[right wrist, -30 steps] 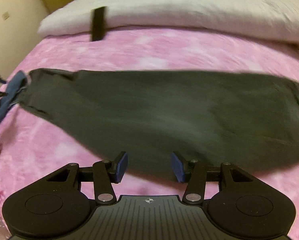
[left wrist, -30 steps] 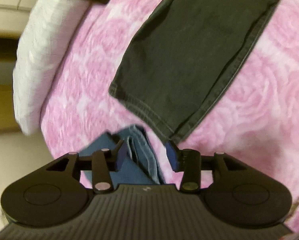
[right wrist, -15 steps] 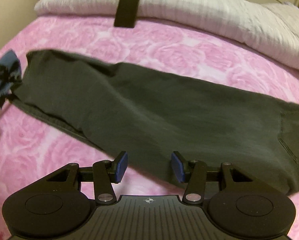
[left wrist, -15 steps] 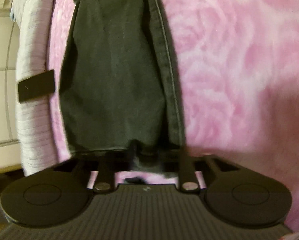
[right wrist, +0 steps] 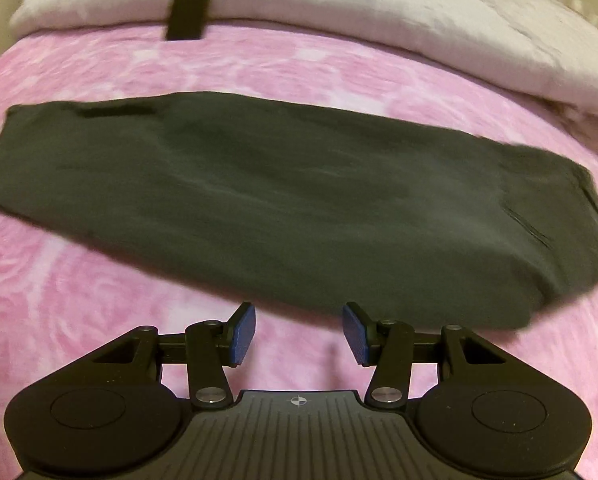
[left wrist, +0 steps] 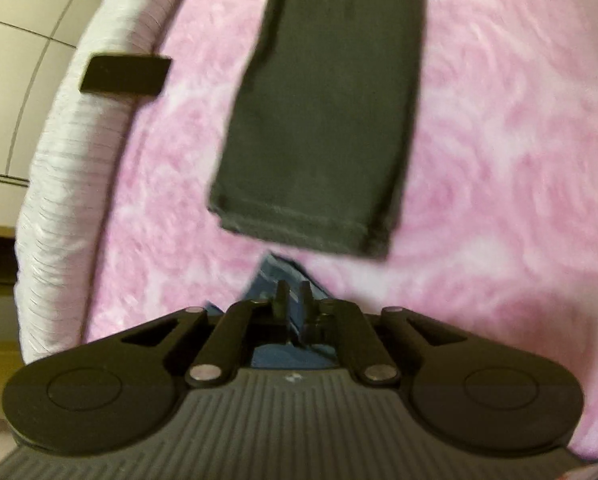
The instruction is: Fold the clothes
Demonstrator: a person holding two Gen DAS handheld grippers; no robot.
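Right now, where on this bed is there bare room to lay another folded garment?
Bare pink blanket lies in front of the dark trousers, and a strip between them and the white duvet. Crowded: the trouser hem, with blue denim beside it.

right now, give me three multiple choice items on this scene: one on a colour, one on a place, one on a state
1. What colour is the blanket under the trousers?
A. blue
B. green
C. pink

2. Where does the black strip lie?
A. on the trousers
B. on the white bedding
C. on the floor

3. How is the right claw?
A. open and empty
B. shut on the trousers
C. shut on the blanket

Answers:
1 C, pink cloth shows all around the dark trousers.
2 B, the strip crosses the near edge of the bedding, apart from the trousers.
3 A, its blue pads stand apart with only blanket seen between them.
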